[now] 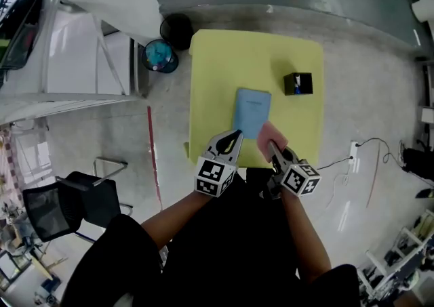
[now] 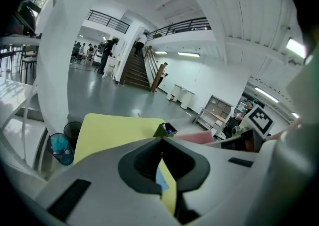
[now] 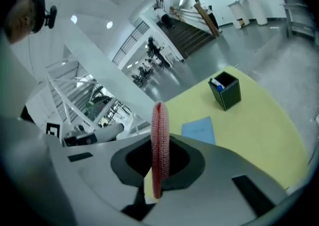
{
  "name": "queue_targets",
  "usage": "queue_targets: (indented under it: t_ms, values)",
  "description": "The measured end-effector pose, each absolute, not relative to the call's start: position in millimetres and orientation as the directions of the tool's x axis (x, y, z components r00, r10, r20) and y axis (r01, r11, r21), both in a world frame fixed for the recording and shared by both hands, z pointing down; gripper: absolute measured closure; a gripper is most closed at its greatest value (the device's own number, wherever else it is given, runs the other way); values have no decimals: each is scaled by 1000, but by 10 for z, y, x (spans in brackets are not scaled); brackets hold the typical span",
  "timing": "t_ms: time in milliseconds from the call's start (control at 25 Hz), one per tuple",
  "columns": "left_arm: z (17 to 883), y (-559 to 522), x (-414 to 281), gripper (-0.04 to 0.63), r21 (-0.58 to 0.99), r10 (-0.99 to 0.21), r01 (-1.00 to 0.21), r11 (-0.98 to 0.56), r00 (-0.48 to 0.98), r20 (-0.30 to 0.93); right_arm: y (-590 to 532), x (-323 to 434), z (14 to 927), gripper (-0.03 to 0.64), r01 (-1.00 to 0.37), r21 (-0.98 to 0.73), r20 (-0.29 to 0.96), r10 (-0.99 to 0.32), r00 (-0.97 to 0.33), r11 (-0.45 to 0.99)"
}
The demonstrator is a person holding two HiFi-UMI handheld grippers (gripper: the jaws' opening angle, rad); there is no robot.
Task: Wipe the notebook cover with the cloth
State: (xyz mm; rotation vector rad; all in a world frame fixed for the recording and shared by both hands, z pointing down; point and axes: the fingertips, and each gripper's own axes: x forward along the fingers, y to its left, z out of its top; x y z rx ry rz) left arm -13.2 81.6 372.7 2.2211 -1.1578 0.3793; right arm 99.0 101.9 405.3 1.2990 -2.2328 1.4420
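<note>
A blue notebook [image 1: 252, 110] lies flat in the middle of the yellow table [image 1: 224, 62]. My right gripper [image 1: 273, 145] hovers over the table's near edge, just right of the notebook's near corner, and is shut on a pink cloth [image 1: 269, 135]. In the right gripper view the cloth [image 3: 159, 120] stands edge-on between the jaws of the right gripper [image 3: 159, 142], with the notebook [image 3: 199, 130] beyond it. My left gripper [image 1: 237, 135] sits at the notebook's near left corner, shut and empty. In its own view the left gripper [image 2: 162, 139] has its jaws meeting, and a sliver of notebook [image 2: 162, 181] shows below.
A black pen holder [image 1: 298, 83] stands on the table, right of the notebook. On the floor at the far left of the table are a black bin [image 1: 178, 28] and a blue bin [image 1: 161, 55]. A black chair [image 1: 71, 202] is at the near left, a cable [image 1: 359, 153] at the right.
</note>
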Motion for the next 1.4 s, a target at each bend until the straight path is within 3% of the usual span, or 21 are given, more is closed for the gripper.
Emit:
queue_targets:
  t_ms: [160,360,560,720,920,1080,1400]
  values:
    - [3403,1019,-46,582,395,-676,-815,-423,574,461,1158,867,3345,580,-784,-569,490,-664,-565,247]
    - [2837,1179,59,581,323,-737,-823,-467,564,371,1358,839,2766,580,-819,-407,455,-689,-565,403]
    - [2501,1616,381,583,177,-818,-876,-448,482,314,1843,1261,2092,580,-788,-357,293,-741,-604,502]
    - [2206,2432,870,583,165,-850,-889,-427,457,261,2686,1682,1794,580,-738,-333,206,-719,-664,586]
    - [1810,3460,1394,583,173,-868,-902,-396,429,248,3605,2187,1517,580,-769,-236,213,-741,-637,594]
    - [1550,3953,1702,583,206,-885,-905,-371,412,217,3999,2423,1406,580,-790,-255,209,-766,-608,557]
    - [1257,4581,1289,583,157,-903,-918,-365,390,180,4372,2082,1214,580,-819,-189,205,-794,-572,542]
